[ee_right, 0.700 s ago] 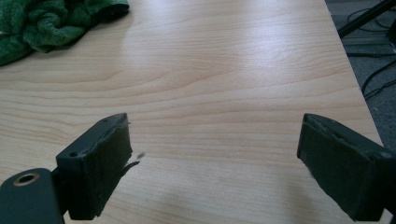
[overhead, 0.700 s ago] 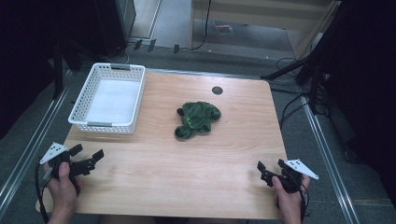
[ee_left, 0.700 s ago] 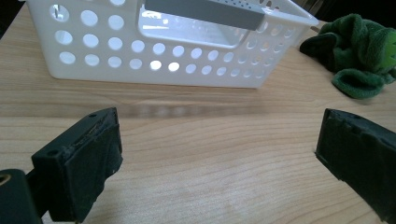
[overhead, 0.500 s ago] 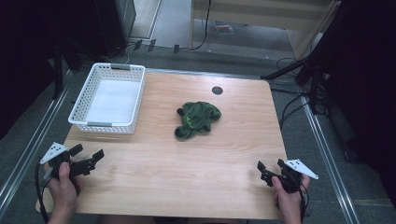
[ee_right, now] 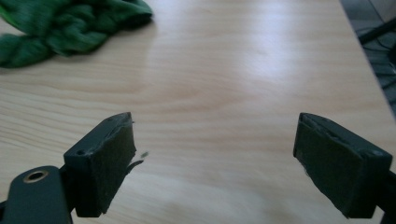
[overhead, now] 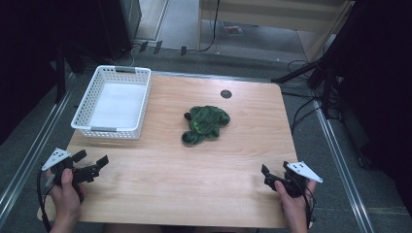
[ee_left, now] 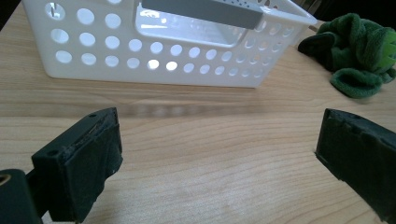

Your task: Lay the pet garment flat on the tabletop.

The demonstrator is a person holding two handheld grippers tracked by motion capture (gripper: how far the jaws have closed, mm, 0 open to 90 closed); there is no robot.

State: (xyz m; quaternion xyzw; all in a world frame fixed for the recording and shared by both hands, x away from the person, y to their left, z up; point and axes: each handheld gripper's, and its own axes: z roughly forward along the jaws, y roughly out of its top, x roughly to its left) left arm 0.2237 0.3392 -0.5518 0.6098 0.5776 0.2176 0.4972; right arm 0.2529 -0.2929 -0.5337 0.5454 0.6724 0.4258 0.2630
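We hold both grippers spread and empty, the green cloth (overhead: 205,124) at eleven o'clock from our right gripper (overhead: 270,177), two o'clock from our left gripper (overhead: 92,165).

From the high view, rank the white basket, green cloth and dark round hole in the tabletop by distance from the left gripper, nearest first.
From the left gripper:
1. White basket, just beyond it at the table's left.
2. Green cloth, mid-table, off to its right.
3. Dark round hole, near the far edge, past the cloth.

Black left gripper (overhead: 92,166), grey three-cornered plate, black cable; right gripper (overhead: 268,176) alike, dark padded jaws
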